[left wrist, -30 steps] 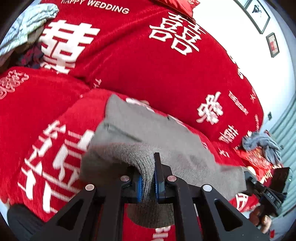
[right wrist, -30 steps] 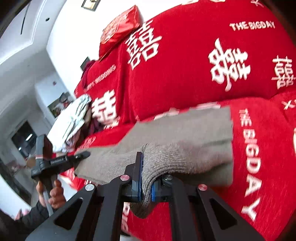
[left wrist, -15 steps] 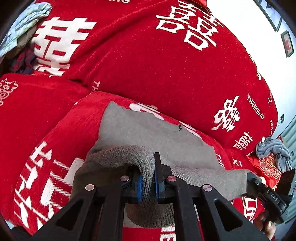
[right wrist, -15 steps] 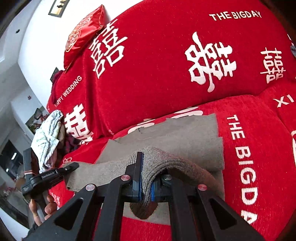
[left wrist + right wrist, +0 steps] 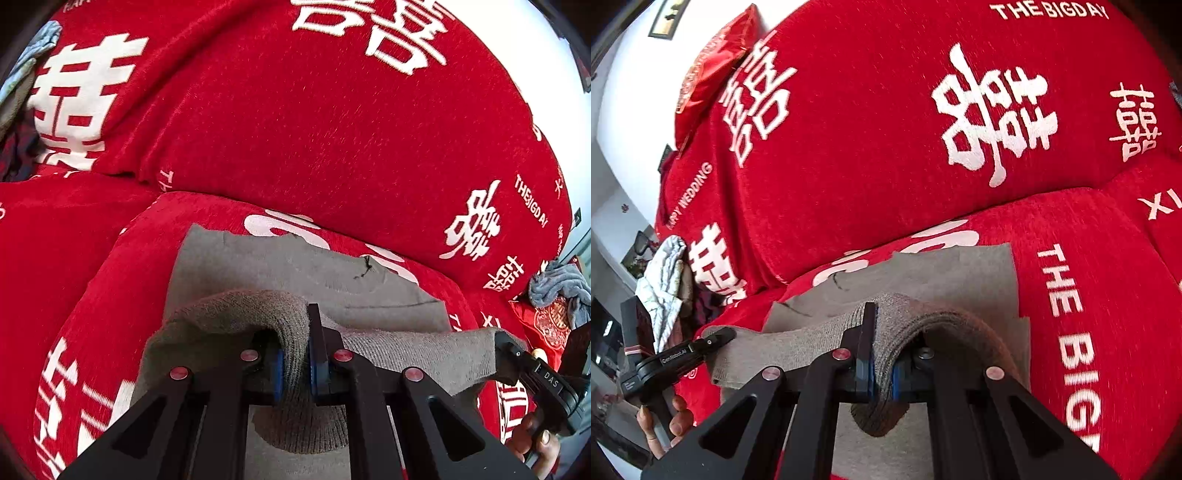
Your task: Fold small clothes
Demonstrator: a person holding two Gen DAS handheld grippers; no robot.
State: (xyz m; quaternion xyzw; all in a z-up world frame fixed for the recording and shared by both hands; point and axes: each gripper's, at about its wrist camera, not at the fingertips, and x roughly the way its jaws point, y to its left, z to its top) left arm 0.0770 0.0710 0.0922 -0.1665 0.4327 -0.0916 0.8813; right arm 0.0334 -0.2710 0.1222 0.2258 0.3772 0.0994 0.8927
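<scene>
The red sofa cover (image 5: 886, 155) carries white Chinese characters and the words "THE BIGDAY" and, partly readable, "HAPPY WEDDING". The left tongs (image 5: 295, 365), seen from the right wrist (image 5: 718, 338), bear a small label that seems to read "GenRobot.AI"; the right tongs (image 5: 882, 369), seen from the left wrist (image 5: 506, 341), read "DAS". Both tongs point down at a slant toward the seat, each nipped tight on an edge of the grey knit (image 5: 280, 269), which lies on the seat cushion with its near edge lifted and stretched between them. A hand (image 5: 670, 424) grips the left handle.
</scene>
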